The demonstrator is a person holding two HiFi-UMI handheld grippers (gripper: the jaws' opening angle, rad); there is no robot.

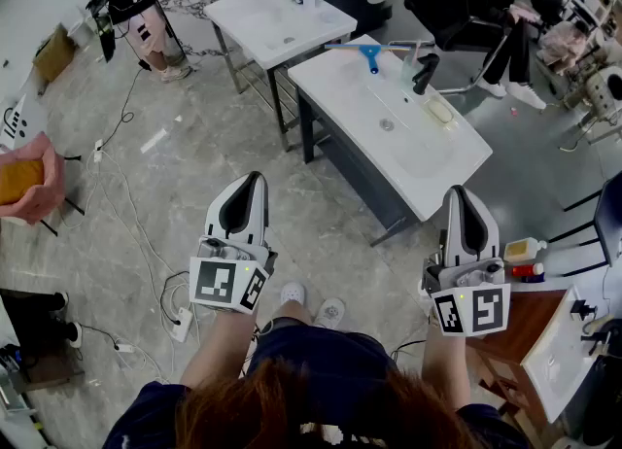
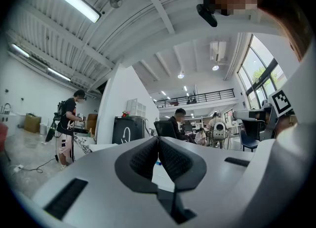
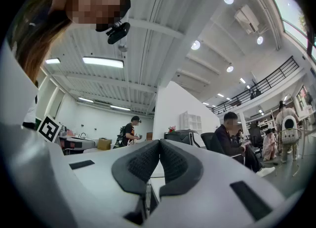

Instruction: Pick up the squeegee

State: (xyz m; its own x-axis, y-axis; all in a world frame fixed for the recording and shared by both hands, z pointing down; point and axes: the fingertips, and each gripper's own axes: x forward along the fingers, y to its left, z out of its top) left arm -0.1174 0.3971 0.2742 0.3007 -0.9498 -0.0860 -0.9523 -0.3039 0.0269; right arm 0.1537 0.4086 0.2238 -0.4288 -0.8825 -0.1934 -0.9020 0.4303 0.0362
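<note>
In the head view, you hold the left gripper (image 1: 255, 179) and the right gripper (image 1: 458, 191) side by side in front of you over the grey floor (image 1: 146, 194). Both point forward and touch nothing. The blue squeegee (image 1: 369, 54) lies at the far end of the white sink counter (image 1: 428, 160), just beside the black faucet (image 1: 425, 72) and well apart from both of your grippers. A second white counter (image 1: 282, 24) stands just past that end. In the left gripper view, the black ribbed fingers (image 2: 143, 159) are pressed together with nothing between them. Beyond them a standing person (image 2: 66, 123) is at the left and a seated person (image 2: 178, 119) is near the middle of the hall. In the right gripper view, the fingers (image 3: 142, 163) are likewise pressed together and pinch nothing, and this gripper tilts slightly upward toward the ceiling lights (image 3: 102, 62). The squeegee is too small to make out in either gripper view.
</note>
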